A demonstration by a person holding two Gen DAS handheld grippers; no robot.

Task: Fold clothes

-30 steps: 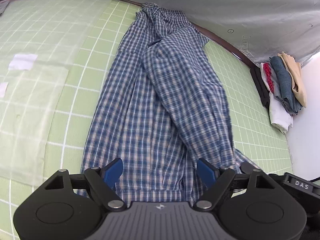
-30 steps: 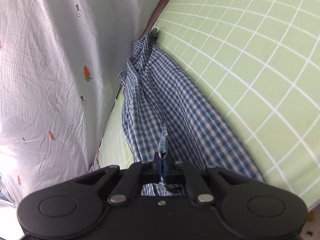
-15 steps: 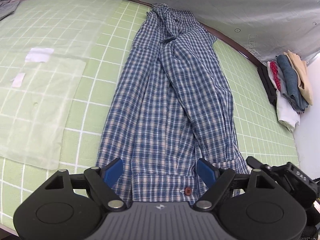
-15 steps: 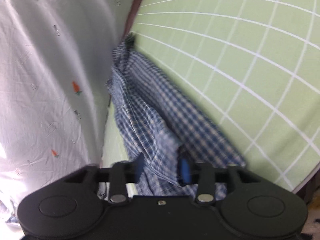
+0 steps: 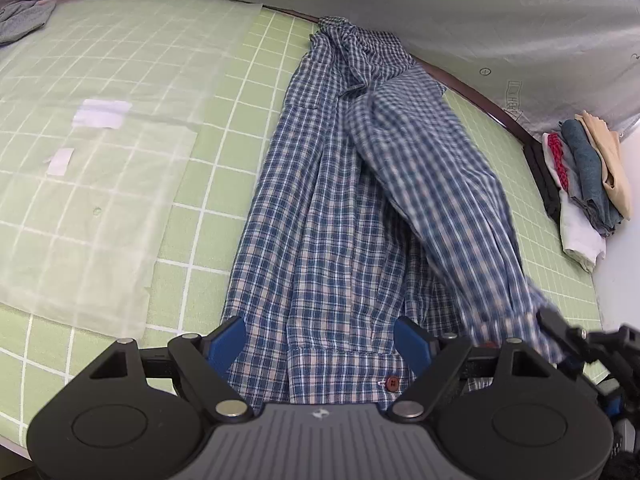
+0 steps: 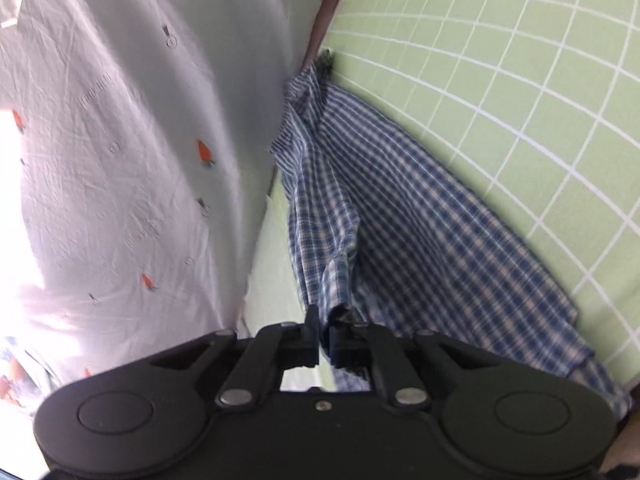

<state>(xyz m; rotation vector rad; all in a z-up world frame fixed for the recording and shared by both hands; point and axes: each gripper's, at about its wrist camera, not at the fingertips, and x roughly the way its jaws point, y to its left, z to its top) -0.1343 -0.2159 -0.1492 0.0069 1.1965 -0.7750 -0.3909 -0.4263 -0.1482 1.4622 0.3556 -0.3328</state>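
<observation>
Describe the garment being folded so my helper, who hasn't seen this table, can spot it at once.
On the green gridded mat, look along the edge near the grey carrot-print sheet. The plaid shirt lies there, stretched out long. Unlike the stacked clothes beside it, it is blue-and-white checked and has a red button at its hem.

A green grid-lined mat point(image 5: 120, 80) covers the table, a translucent plastic sheet point(image 5: 80, 208) over its left part. A stack of folded garments point(image 5: 584, 184) sits at the right edge, below a carrot-print grey cloth point(image 5: 440, 8).
</observation>
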